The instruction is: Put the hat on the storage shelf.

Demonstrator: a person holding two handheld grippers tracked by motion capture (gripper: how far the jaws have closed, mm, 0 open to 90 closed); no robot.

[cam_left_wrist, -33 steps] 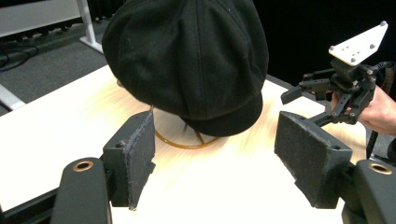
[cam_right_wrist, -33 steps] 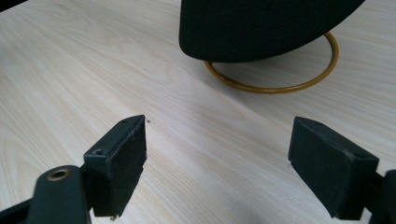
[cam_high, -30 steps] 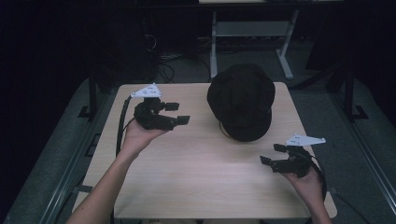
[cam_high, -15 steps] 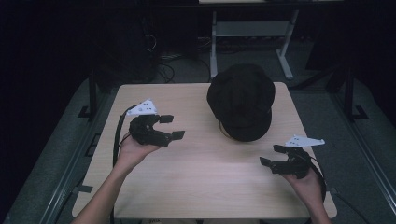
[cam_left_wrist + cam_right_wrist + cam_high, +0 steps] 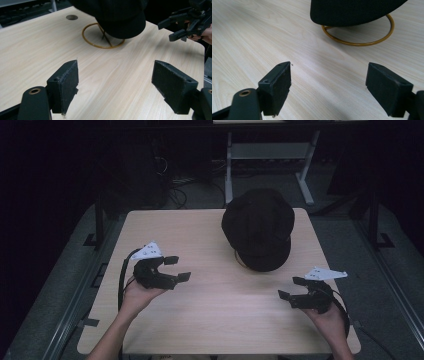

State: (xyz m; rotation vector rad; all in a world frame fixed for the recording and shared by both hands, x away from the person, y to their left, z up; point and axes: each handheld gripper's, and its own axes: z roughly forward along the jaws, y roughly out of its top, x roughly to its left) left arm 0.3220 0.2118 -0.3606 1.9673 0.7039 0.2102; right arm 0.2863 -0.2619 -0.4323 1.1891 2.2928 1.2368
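1. The left gripper (image 5: 172,268) and the right gripper (image 5: 295,288) both have their jaws wide apart, with nothing between them.
2. The black cap (image 5: 260,227) sits on a brass ring stand (image 5: 103,40) ahead of both pairs of jaws, well apart from them.
3. Gripping only the cap's soft fabric could drag the light stand across the table (image 5: 200,320) or tip it.

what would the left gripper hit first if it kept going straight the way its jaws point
Probably the black cloth cap perched on its gold wire ring stand. Only bare light wooden table lies before the open left gripper; depth is uncertain.
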